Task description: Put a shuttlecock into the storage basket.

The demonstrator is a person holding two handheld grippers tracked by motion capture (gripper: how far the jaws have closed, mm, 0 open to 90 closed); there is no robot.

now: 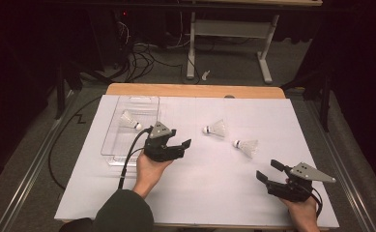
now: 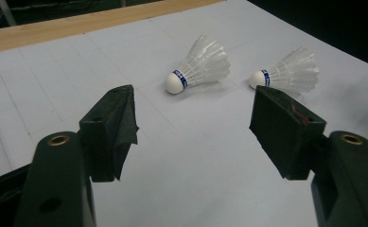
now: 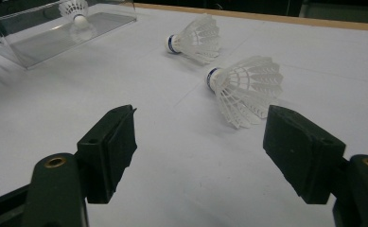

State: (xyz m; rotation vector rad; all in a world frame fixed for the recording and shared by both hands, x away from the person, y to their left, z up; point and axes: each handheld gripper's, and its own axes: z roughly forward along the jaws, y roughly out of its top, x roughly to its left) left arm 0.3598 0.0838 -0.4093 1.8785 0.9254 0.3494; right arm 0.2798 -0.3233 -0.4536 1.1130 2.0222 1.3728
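1. Left gripper (image 1: 178, 145): held in the person's left hand (image 1: 149, 170) just right of the clear tray, low over the sheet. Jaws spread wide, nothing between them; in the left gripper view they frame bare sheet, with both loose shuttlecocks beyond them. A black cable trails from it toward the table's near edge.
2. Right gripper (image 1: 268, 173): held in the right hand (image 1: 302, 211) at the near right corner of the table, jaws turned toward the table's middle. Jaws parted wide and empty; grey three-cornered plate on top.
3. Near shuttlecock (image 1: 246, 146): white feathers, lying on its side on the sheet, just ahead of the right gripper, apart from its jaws.
4. Middle shuttlecock (image 1: 215, 129): lying on its side, cork toward the left gripper, near the first one, not touching it.
5. Third shuttlecock (image 1: 130, 120): lying inside the clear plastic tray (image 1: 112, 137) at the sheet's left side.
6. Surface: white sheet (image 1: 200, 193) covering a wooden table (image 1: 195, 90), whose far edge shows bare.
7. Room: dim; grey floor, tangled cables (image 1: 137, 60) and a white desk frame (image 1: 229, 29) beyond the table.
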